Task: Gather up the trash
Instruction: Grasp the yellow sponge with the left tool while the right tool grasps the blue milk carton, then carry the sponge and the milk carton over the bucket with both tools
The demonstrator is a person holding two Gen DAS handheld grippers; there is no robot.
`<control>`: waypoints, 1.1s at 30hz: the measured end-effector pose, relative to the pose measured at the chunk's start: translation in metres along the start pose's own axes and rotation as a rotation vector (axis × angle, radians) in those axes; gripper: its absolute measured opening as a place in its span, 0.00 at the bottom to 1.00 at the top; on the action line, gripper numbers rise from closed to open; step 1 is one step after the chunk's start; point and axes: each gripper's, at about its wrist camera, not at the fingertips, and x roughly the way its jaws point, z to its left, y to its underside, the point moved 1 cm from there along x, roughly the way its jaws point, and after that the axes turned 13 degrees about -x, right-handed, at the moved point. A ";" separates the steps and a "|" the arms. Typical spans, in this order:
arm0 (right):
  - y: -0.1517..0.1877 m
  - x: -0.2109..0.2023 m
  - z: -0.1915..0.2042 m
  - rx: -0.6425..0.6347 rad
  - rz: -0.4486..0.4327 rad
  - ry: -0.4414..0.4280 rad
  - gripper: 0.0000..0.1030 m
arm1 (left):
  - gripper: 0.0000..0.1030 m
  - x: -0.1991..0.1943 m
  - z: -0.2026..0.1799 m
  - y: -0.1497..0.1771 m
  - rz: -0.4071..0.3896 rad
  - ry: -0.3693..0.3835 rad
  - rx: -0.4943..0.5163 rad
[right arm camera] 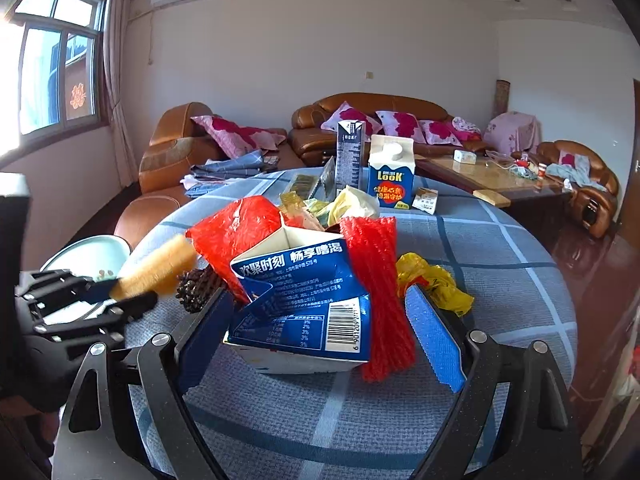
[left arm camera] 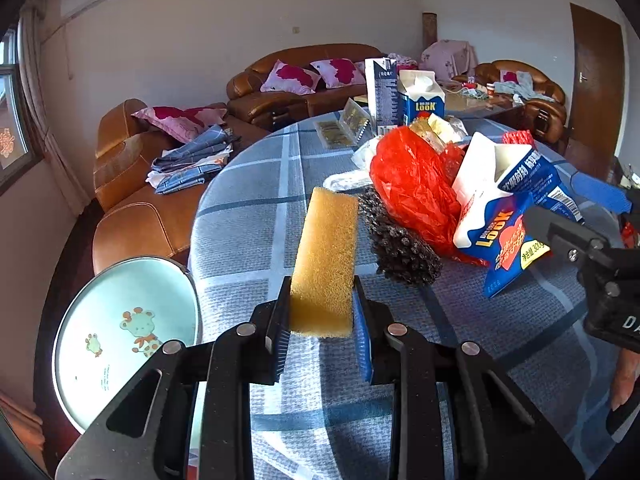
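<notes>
My left gripper point(left arm camera: 322, 334) is shut on a yellow sponge point(left arm camera: 326, 260) and holds it upright above the table; the sponge also shows at the left of the right wrist view point(right arm camera: 154, 270). My right gripper point(right arm camera: 316, 320) is open, its fingers on either side of a crushed blue milk carton point(right arm camera: 304, 300) and a red foam net point(right arm camera: 380, 296) on the table. The carton also shows in the left wrist view point(left arm camera: 504, 216), beside a red plastic bag point(left arm camera: 408, 184) and a dark pine cone point(left arm camera: 396, 240).
A round table with a blue checked cloth point(right arm camera: 500, 264) holds an upright Look carton point(right arm camera: 390, 172), a tall dark carton point(right arm camera: 349, 152), a yellow bag point(right arm camera: 436, 280) and wrappers. A pale bin with a giraffe print point(left arm camera: 124, 332) stands left of the table. Brown sofas are behind.
</notes>
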 end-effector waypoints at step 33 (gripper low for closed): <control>-0.089 0.009 0.041 -0.071 -0.284 -0.173 0.69 | 0.26 -0.064 0.118 -0.025 -0.175 -0.303 -0.232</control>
